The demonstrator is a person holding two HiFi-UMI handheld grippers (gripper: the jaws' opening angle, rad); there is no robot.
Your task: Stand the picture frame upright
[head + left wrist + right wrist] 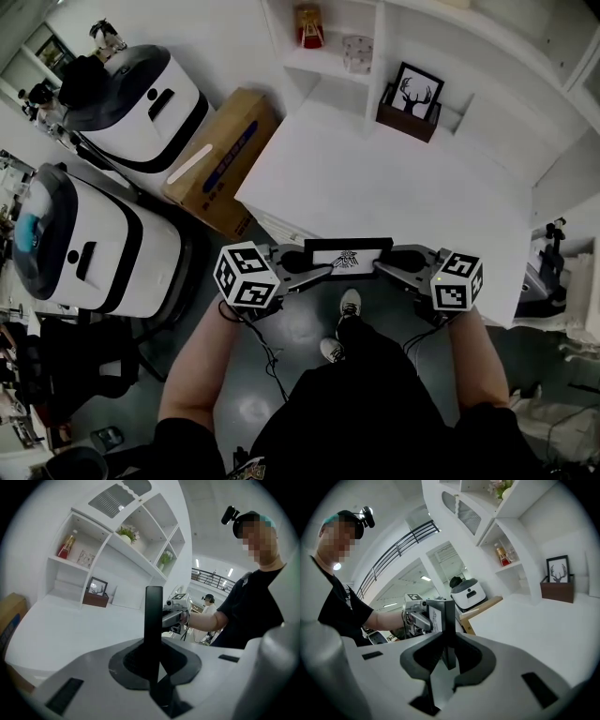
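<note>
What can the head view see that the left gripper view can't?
Only the head view shows the person's shoes and two big white machines. Only the left gripper view shows the plants up high and the camera the person wears. Both show the picture frame held between the left gripper and the right gripper, the deer picture, the cardboard box and the white table.

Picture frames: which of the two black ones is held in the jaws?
The black frame with the pale print, clamped between left gripper and right gripper; the deer-silhouette frame stands untouched behind.
</note>
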